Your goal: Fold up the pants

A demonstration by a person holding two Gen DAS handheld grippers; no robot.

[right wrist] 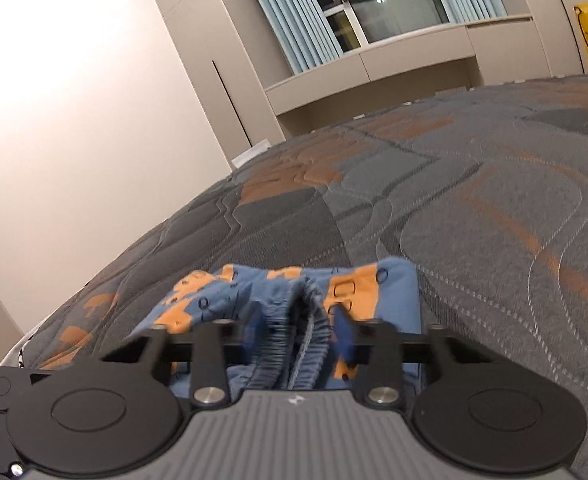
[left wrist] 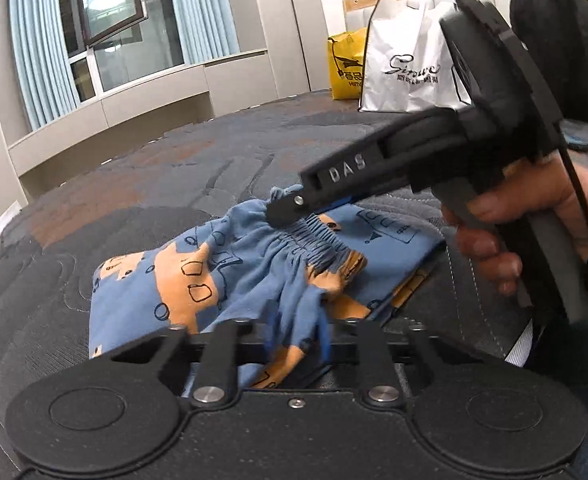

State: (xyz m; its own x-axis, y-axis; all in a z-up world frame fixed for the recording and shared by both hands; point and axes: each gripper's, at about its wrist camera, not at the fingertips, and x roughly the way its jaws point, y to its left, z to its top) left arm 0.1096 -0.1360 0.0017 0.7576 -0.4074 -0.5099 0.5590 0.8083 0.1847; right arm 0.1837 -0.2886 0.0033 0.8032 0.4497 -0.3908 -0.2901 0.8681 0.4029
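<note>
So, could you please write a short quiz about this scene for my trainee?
1. True or false: the pants lie on a bare wooden floor.
2. The right gripper grips the pants at: A) a leg hem B) the elastic waistband C) nothing
3. What colour is the bag beside the white bag?

Key: 1 false, they lie on a quilted mattress. 2 B. 3 yellow.

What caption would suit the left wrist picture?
Both grippers, left and right, pinch the blue-and-orange pants on the quilted mattress.
</note>
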